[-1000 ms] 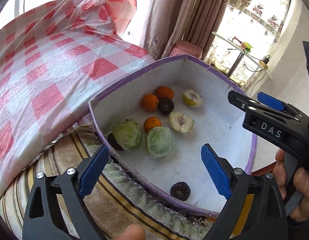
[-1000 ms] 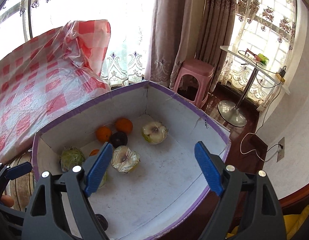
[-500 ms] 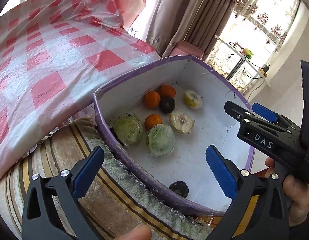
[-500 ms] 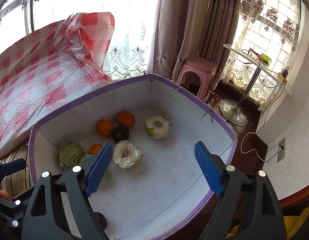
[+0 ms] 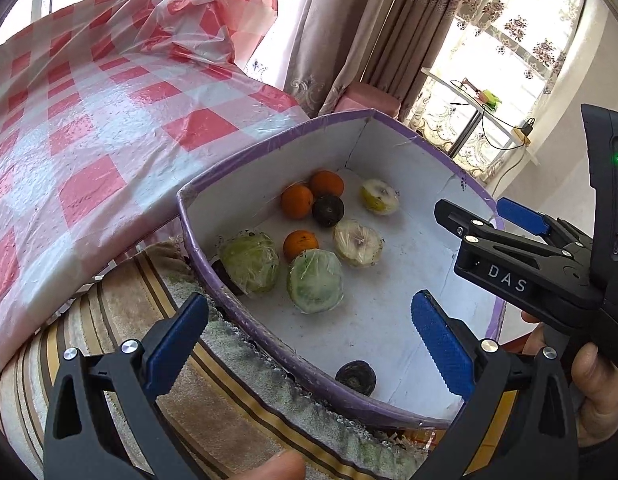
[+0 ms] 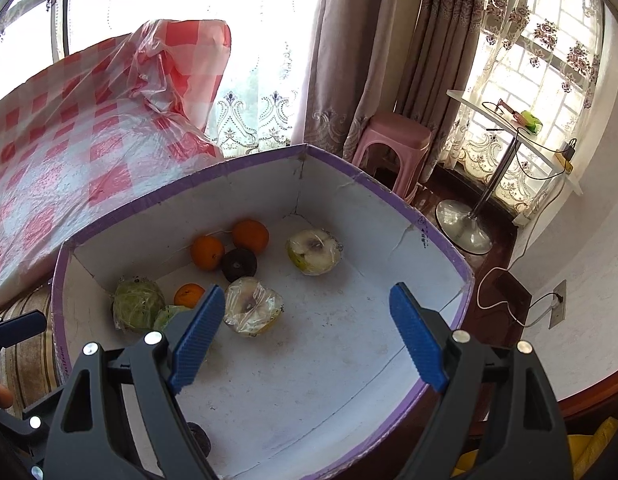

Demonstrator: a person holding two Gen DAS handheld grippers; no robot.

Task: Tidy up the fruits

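A white box with a purple rim [image 5: 269, 344] [image 6: 441, 236] holds the fruit. Inside are three oranges [image 5: 296, 201] [image 6: 207, 253], two dark round fruits [image 5: 328, 210] [image 6: 239, 265], two wrapped pale halves [image 5: 357, 242] [image 6: 313, 251], and two wrapped green pieces [image 5: 315, 280] [image 6: 138, 306]. Another dark fruit [image 5: 356, 377] lies by the near wall. My left gripper [image 5: 309, 340] is open and empty above the box's near rim. My right gripper [image 6: 305, 340] is open and empty over the box's bare floor; it shows from the side in the left wrist view [image 5: 509, 240].
A red and white checked plastic cover [image 5: 89, 128] [image 6: 69, 152] lies to the left of the box. A striped towel [image 5: 213, 400] is under the box's near side. A pink stool [image 6: 393, 140], a small white table [image 6: 509, 128] and curtains stand beyond.
Both grippers have moved slightly back and left over the box and stay open. The fruit has not moved.
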